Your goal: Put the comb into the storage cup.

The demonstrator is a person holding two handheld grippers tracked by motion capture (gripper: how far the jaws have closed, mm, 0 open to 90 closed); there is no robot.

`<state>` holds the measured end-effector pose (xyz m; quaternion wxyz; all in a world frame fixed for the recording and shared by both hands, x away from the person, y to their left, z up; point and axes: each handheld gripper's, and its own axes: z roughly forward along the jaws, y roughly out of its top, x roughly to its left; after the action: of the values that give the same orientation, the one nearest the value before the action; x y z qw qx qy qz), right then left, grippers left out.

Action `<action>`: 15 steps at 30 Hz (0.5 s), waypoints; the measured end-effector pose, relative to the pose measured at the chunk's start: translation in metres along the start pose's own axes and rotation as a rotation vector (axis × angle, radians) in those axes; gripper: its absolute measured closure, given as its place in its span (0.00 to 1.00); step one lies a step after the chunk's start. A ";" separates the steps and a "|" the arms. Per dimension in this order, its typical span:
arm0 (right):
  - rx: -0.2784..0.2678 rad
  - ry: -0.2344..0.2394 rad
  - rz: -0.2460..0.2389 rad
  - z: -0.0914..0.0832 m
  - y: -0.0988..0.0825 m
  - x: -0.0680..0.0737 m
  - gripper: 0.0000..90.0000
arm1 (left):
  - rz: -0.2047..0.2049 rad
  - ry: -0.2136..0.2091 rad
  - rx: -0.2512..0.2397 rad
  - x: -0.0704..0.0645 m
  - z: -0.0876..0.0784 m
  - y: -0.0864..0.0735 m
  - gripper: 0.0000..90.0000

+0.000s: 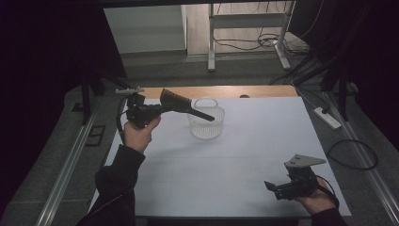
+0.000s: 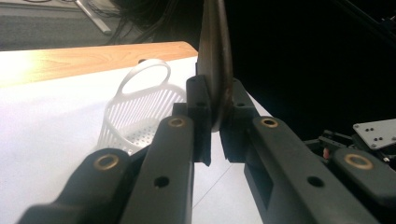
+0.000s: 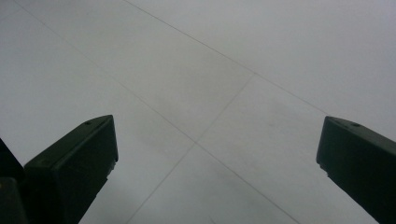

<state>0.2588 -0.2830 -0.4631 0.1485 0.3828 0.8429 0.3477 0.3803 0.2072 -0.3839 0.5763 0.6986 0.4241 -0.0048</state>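
My left gripper (image 1: 164, 107) is raised over the far left of the white table (image 1: 244, 150), shut on a brown flat-headed tool with a black handle (image 1: 181, 102). The handle reaches out over a white slotted basket (image 1: 206, 123). In the left gripper view the jaws (image 2: 217, 107) pinch the thin tool (image 2: 215, 56) edge-on, and the basket (image 2: 135, 116) stands just beyond to the left. My right gripper (image 1: 272, 186) is held low at the near right of the table, open. In the right gripper view its jaws (image 3: 217, 158) stand wide apart over bare white surface, with nothing between them.
A wooden strip (image 1: 221, 91) runs along the table's far edge. Beyond it are a metal frame's legs (image 1: 211, 52) and cables on the floor. A power strip (image 1: 328, 117) lies off the table's right side. Dark drapes hang at both sides.
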 end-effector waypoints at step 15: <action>0.019 -0.053 0.086 -0.019 -0.017 -0.009 0.00 | -0.010 0.022 0.005 0.009 0.007 0.003 0.92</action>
<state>0.2463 -0.3066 -0.4615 0.1522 0.4290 0.8249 0.3353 0.3916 0.2071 -0.3882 0.5696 0.6981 0.4339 -0.0009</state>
